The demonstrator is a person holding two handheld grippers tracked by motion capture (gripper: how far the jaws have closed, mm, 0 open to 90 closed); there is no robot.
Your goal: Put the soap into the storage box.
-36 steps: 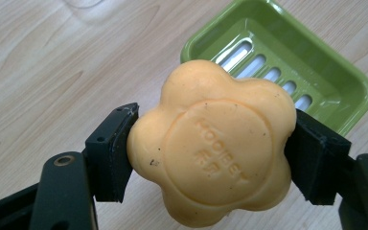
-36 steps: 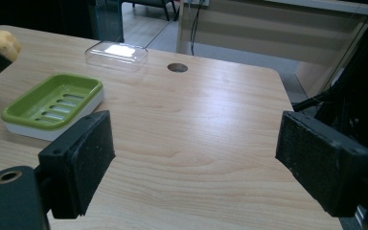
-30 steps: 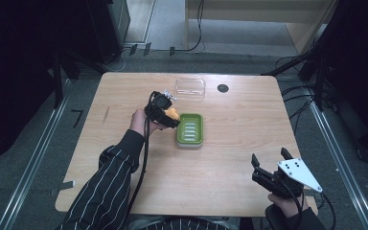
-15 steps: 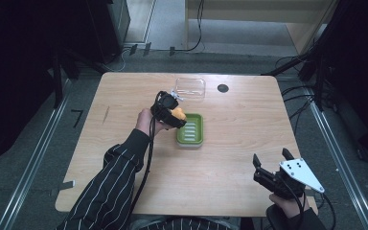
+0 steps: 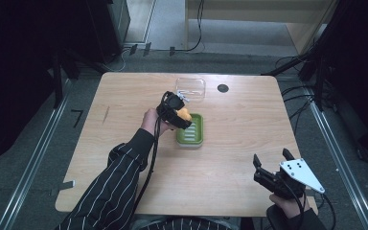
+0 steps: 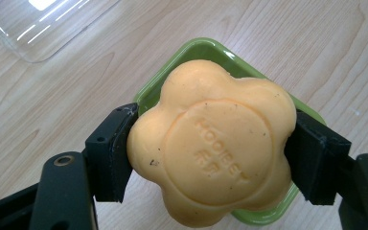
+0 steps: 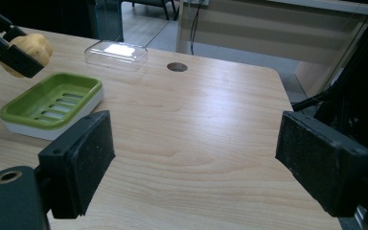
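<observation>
Gripping the soap firmly, the left gripper hovers just above the dish near the table's middle; the right gripper waits open by the near right corner.

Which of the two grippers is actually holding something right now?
The left gripper, clamped on the orange soap above the green dish; the right gripper is open.

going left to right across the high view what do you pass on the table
Left gripper holding the orange soap → green soap dish → dark round hole in the table → right gripper, jaws open, at the near right edge.
</observation>
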